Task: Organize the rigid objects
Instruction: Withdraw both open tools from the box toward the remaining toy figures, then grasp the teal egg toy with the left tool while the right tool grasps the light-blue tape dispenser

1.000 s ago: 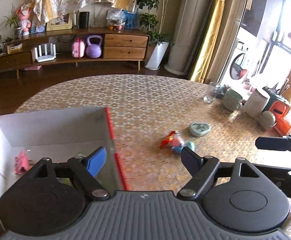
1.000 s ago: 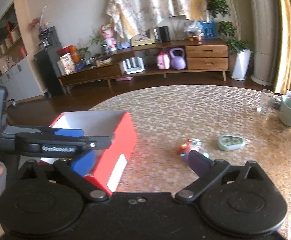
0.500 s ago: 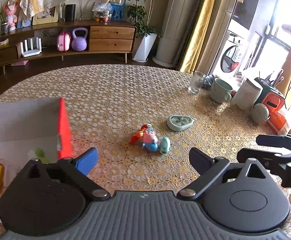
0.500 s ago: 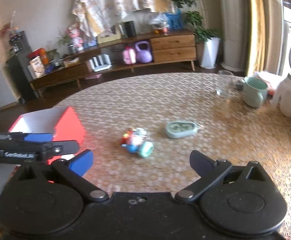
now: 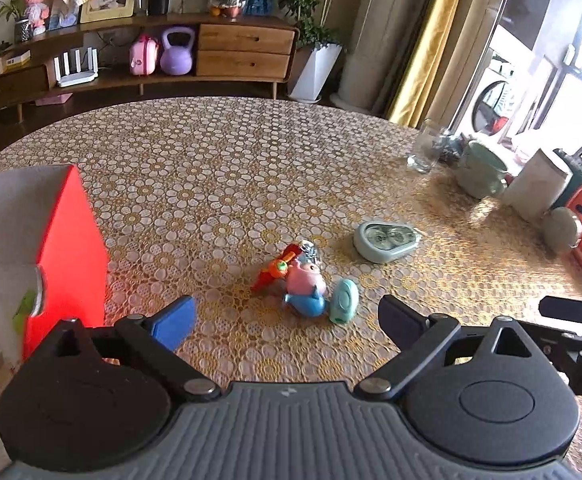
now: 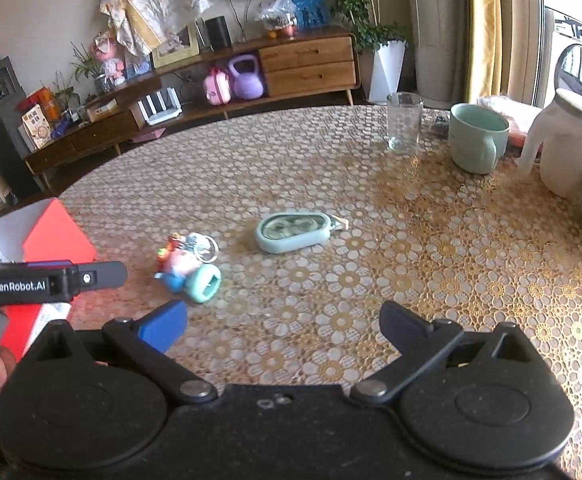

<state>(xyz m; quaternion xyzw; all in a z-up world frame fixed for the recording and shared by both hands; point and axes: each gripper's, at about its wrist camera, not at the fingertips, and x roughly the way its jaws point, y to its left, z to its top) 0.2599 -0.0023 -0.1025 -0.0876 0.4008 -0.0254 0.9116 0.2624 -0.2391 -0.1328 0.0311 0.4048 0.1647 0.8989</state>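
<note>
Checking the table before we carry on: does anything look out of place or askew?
Only the loose toys: a pig figure with keyring bits lies tumbled in a heap mid-table, a teal case beside it, both outside the red box.

The right gripper [image 6: 283,322] hangs wide open above the pig toy [image 6: 181,266] and teal case [image 6: 291,231].

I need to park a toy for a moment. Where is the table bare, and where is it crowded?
Bare: the wide patterned tablecloth beyond the teal oval case, back to the far edge, and the stretch between that case and the clear glass. Crowded: the right edge by the green mug and white jug.
</note>
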